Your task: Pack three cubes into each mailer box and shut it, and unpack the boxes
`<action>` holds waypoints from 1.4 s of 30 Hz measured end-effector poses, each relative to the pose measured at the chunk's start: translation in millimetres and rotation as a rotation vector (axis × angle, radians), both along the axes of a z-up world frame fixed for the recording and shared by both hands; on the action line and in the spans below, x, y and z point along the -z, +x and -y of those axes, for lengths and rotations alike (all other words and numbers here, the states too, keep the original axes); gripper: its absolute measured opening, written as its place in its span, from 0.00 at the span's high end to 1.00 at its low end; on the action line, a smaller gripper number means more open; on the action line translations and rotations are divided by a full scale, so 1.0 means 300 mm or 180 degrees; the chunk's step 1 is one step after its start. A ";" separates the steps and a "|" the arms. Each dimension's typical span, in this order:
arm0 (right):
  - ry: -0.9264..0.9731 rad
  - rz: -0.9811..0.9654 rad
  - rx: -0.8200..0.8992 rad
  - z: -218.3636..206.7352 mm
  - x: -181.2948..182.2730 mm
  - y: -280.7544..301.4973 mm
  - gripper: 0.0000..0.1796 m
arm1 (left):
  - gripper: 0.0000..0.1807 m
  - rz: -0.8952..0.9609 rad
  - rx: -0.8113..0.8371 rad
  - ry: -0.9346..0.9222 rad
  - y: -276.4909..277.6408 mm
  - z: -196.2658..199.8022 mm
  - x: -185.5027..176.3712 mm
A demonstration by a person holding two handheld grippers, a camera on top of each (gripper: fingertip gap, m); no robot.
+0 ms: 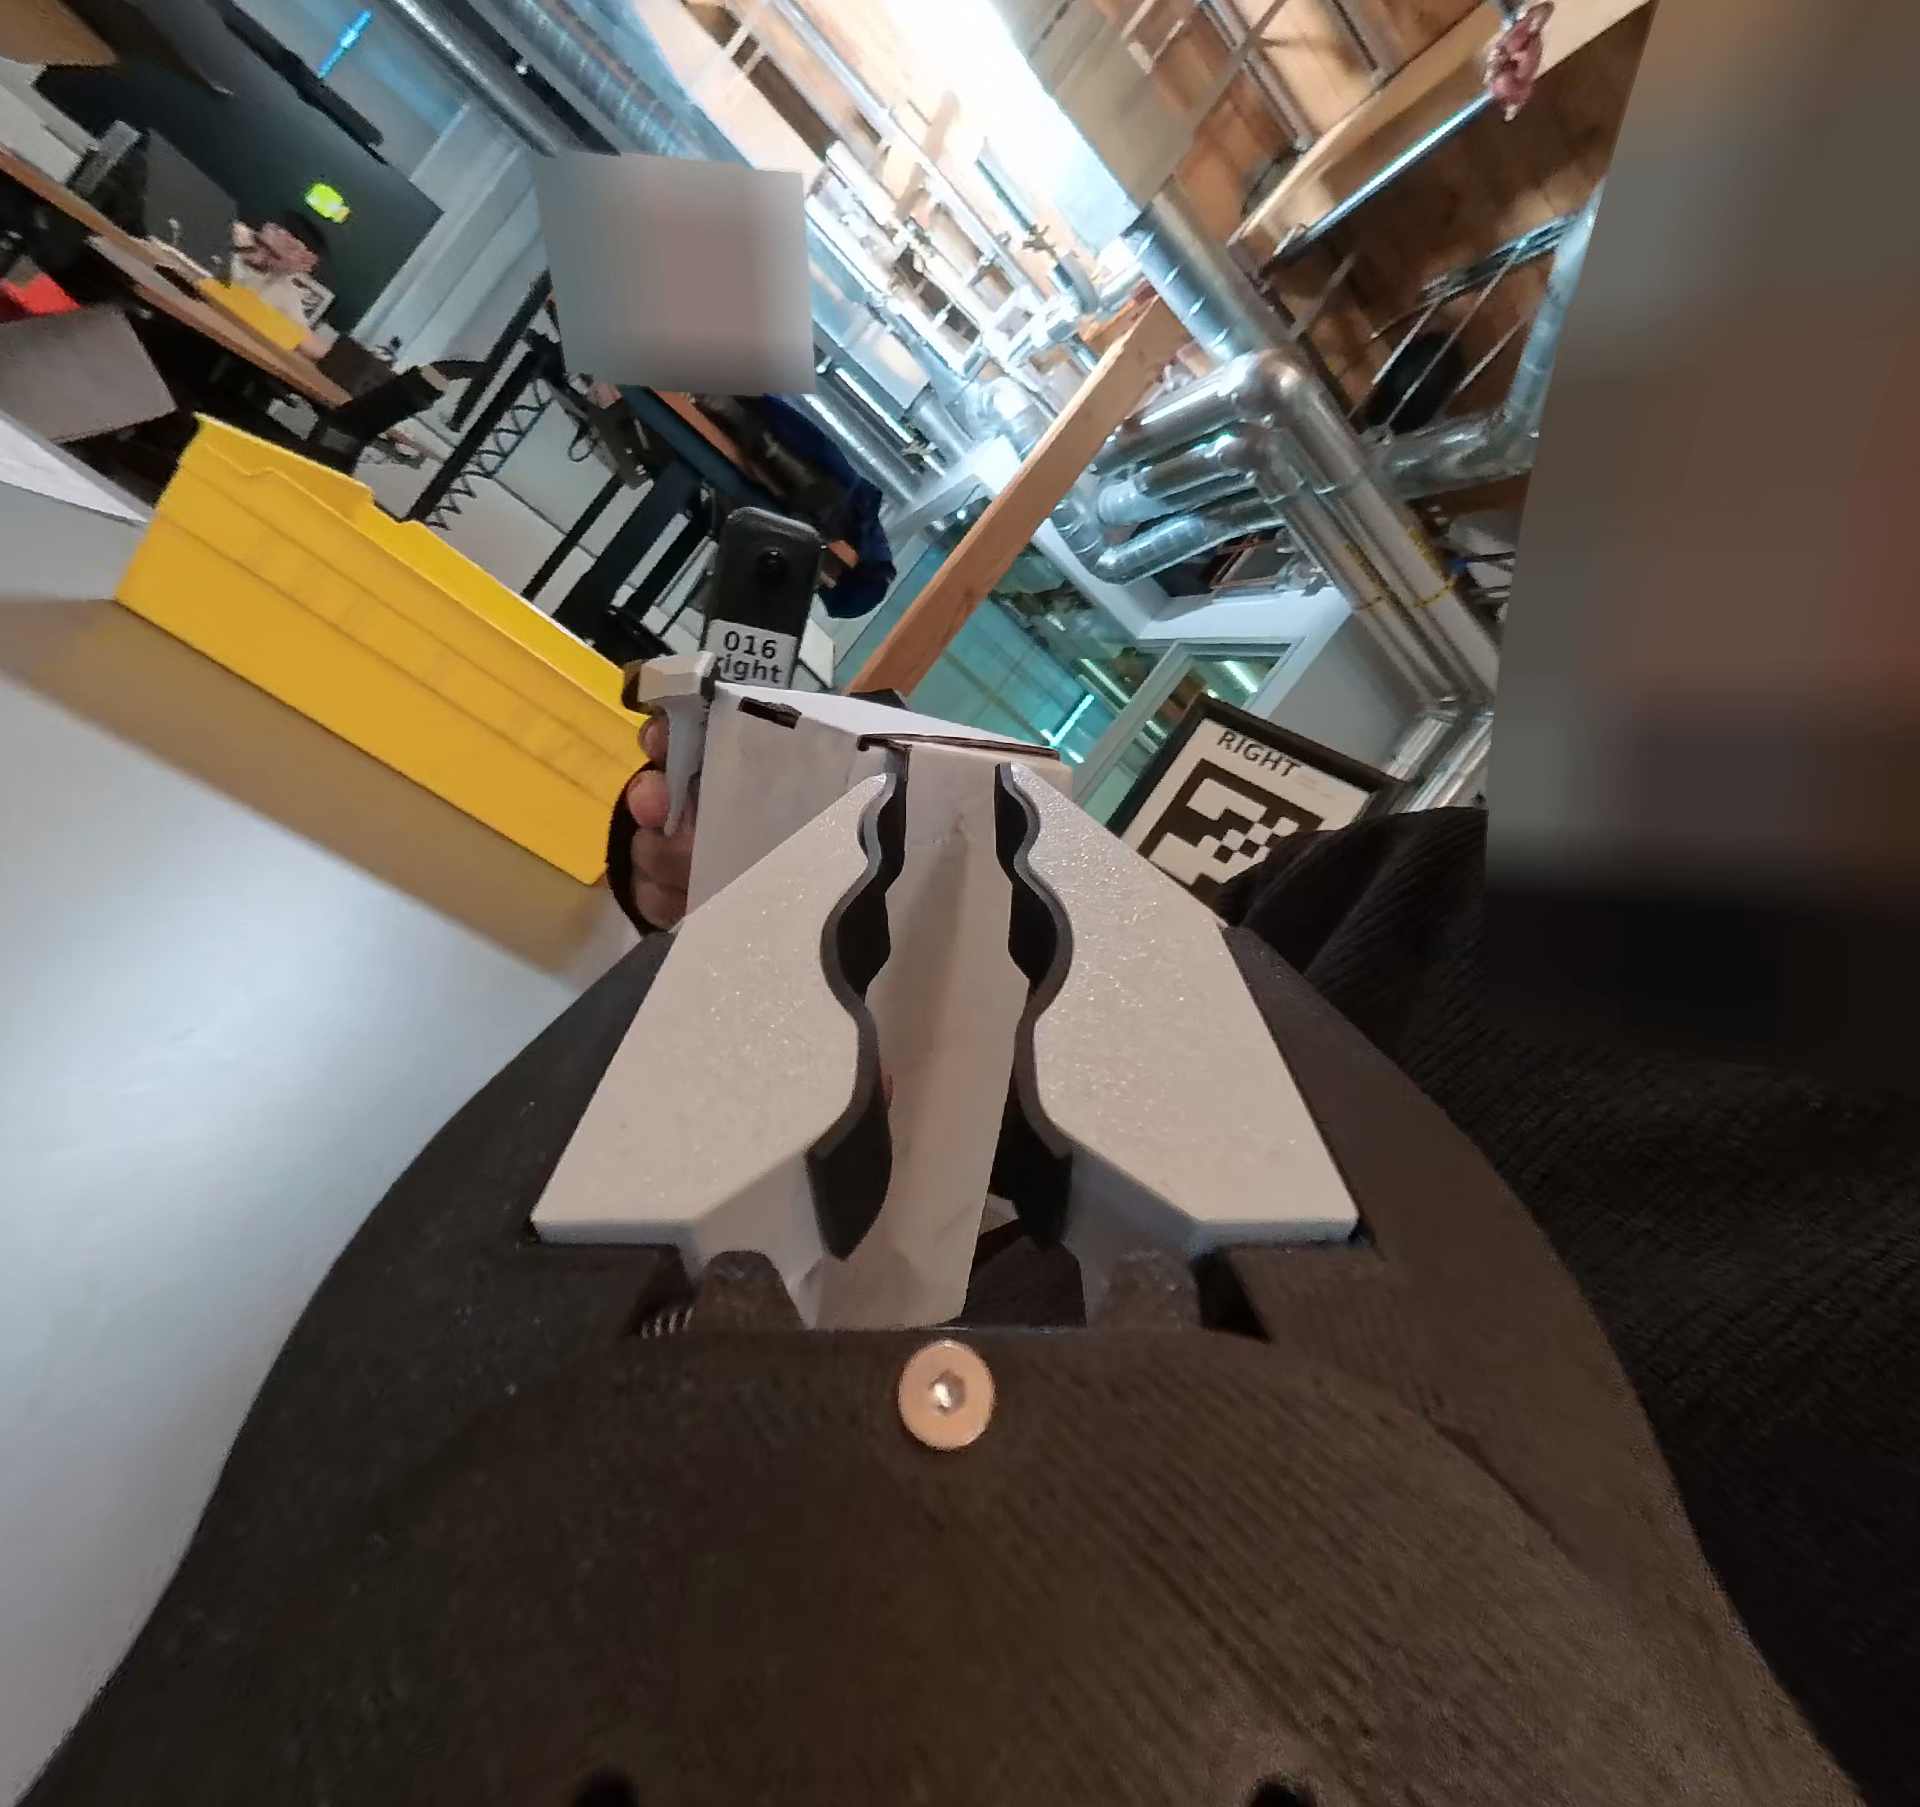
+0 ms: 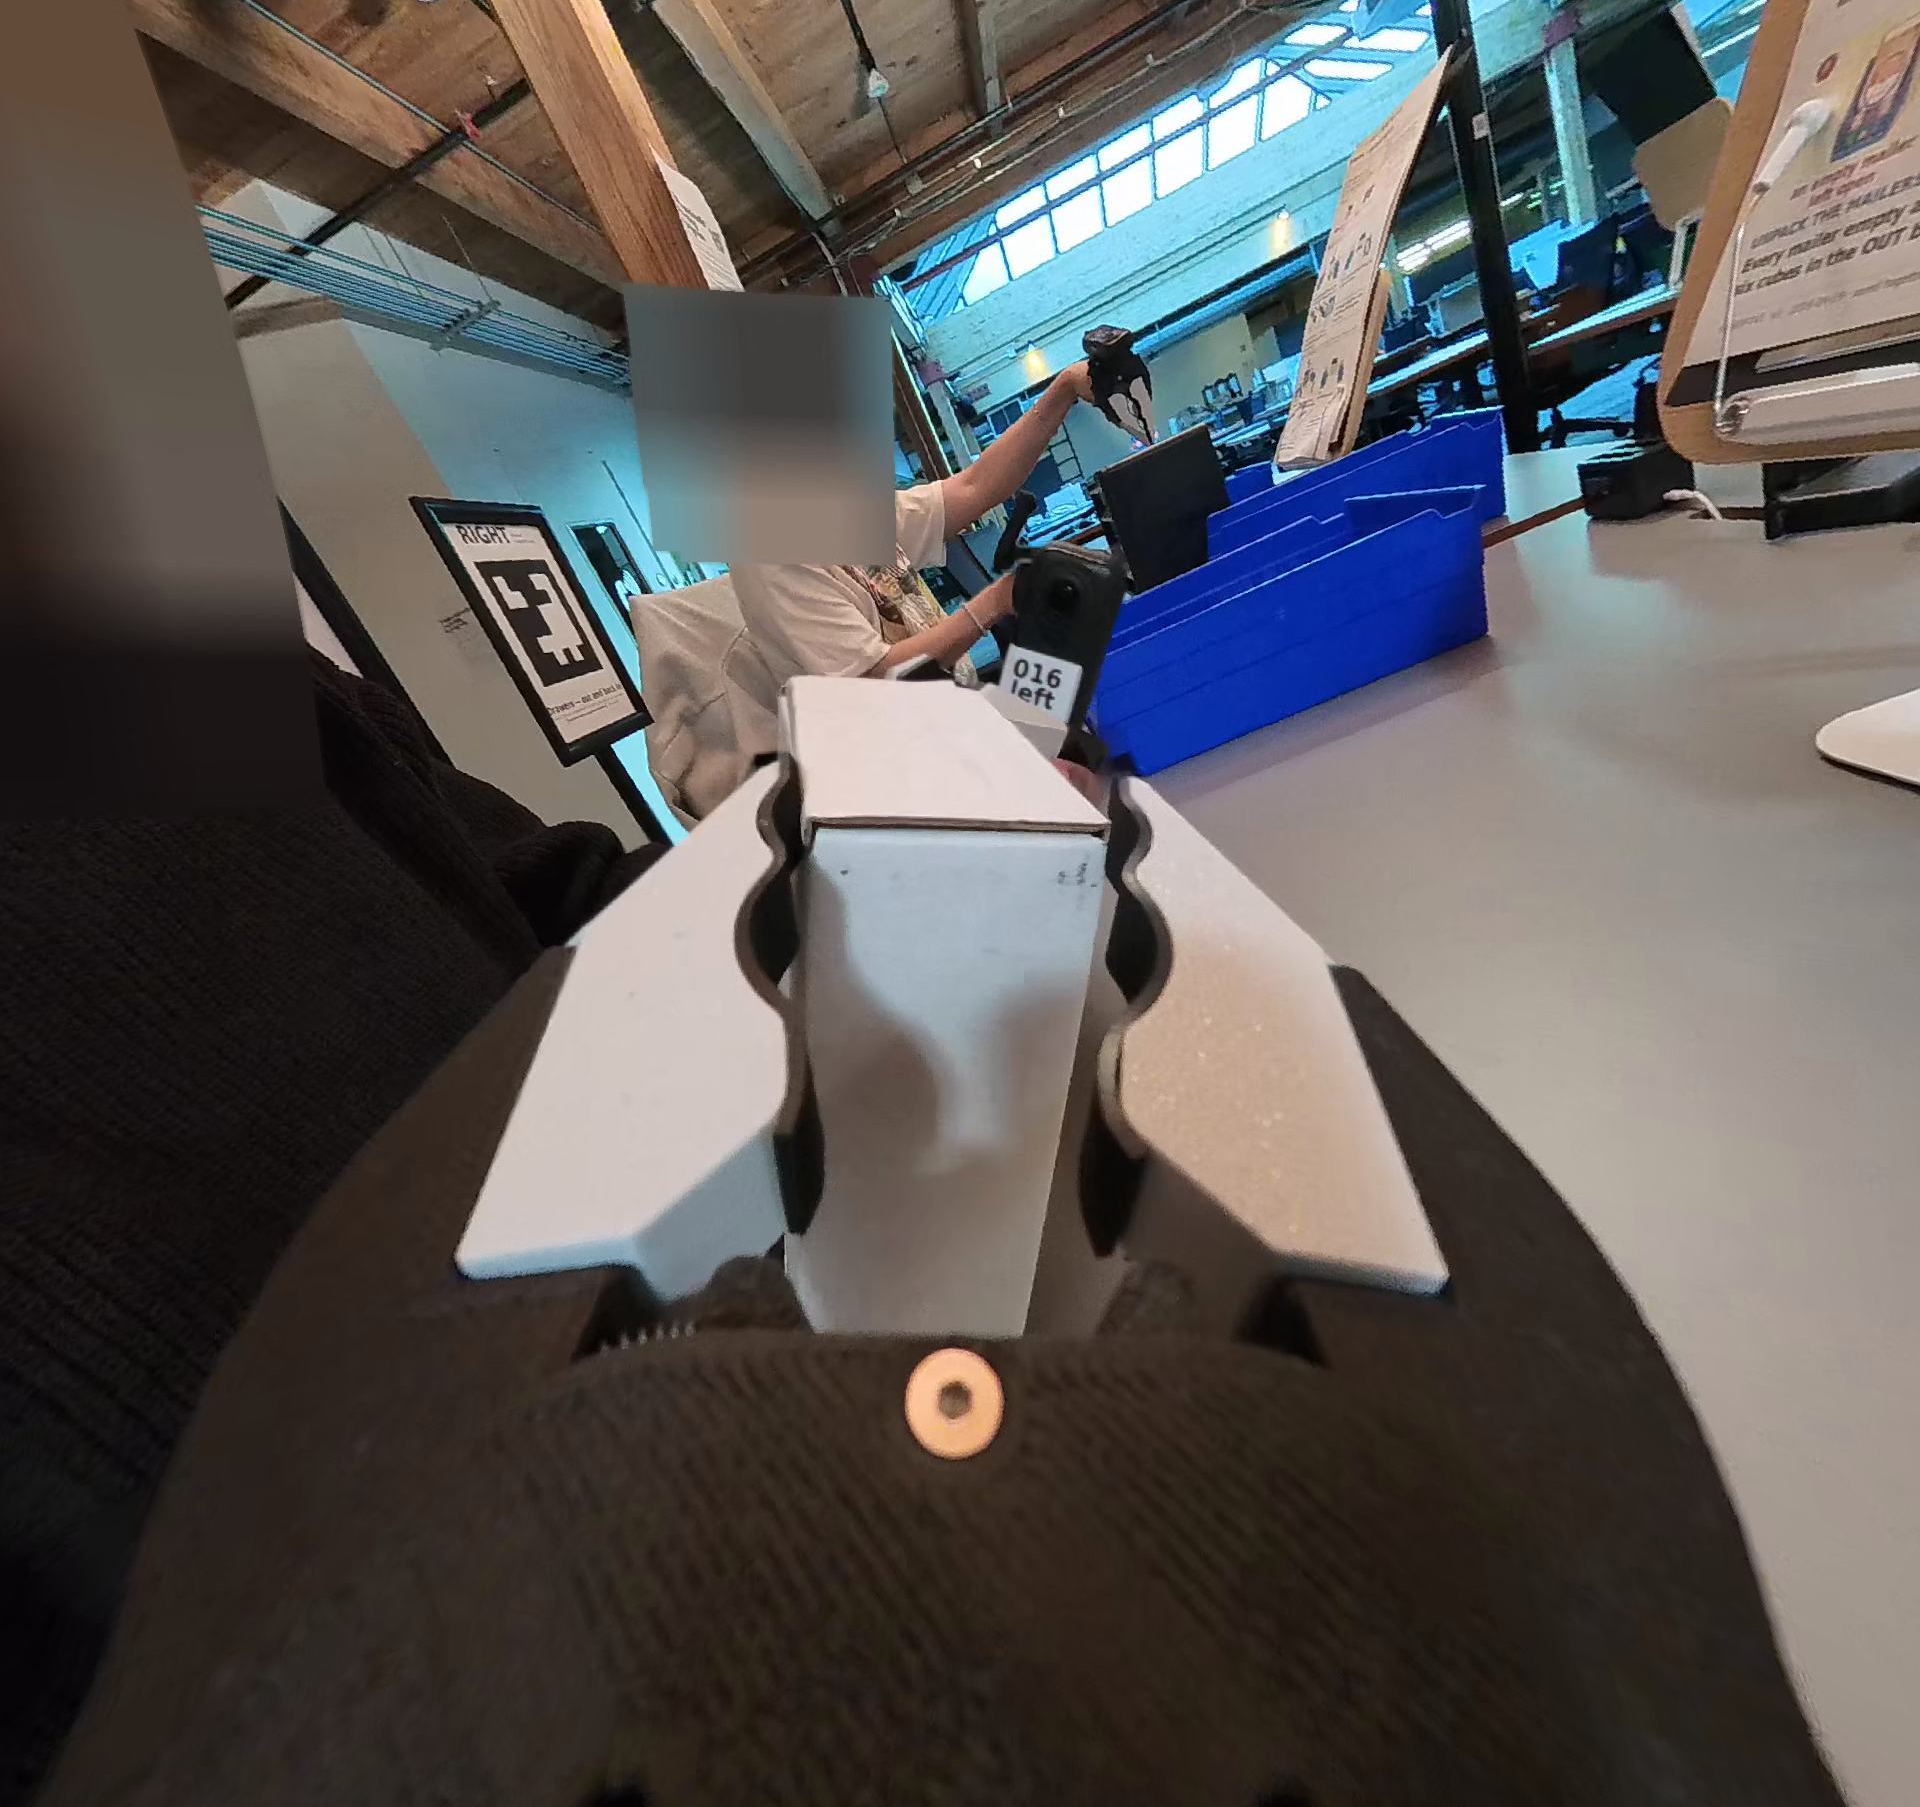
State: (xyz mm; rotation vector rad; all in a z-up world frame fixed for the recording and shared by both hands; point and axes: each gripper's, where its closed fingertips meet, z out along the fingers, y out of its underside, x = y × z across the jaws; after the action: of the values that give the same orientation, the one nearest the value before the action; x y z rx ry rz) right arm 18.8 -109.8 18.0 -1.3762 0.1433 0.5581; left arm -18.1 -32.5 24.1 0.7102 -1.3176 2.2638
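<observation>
Two grippers clamp one white mailer box (image 2: 940,978) from opposite ends, holding it above the grey table (image 2: 1507,978). The right gripper (image 2: 951,843) has its jaws closed narrow on the box's short end, both pads pressed to its sides. The left gripper (image 1: 951,801) bites the far end, jaws narrow around a thinner edge of the same box (image 1: 790,801). The box's lid lies shut and flat. In the right wrist view blue bins (image 2: 1299,614) sit at about two o'clock from the box, and the other gripper shows just behind it at twelve. In the left wrist view a yellow bin (image 1: 364,635) rests at ten o'clock on the table (image 1: 208,1030).
</observation>
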 end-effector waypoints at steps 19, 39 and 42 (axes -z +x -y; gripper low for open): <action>0.0068 -0.0134 0.0016 0.020 -0.003 0.020 0.67 | 0.99 -0.0126 0.0187 -0.0442 0.002 -0.029 -0.009; 0.0223 -0.0336 -0.0001 0.034 -0.015 0.038 0.67 | 0.81 -0.0034 0.0259 -0.0042 -0.030 0.055 0.022; 0.0285 -0.0377 0.0062 0.035 -0.020 0.050 0.67 | 0.81 -0.0061 0.0256 0.0018 -0.027 0.066 0.035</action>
State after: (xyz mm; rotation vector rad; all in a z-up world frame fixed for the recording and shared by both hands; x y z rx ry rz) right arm 33.8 -120.2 24.1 -1.2541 0.2248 0.6228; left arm -26.1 -52.3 13.6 0.6672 -1.3205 2.1856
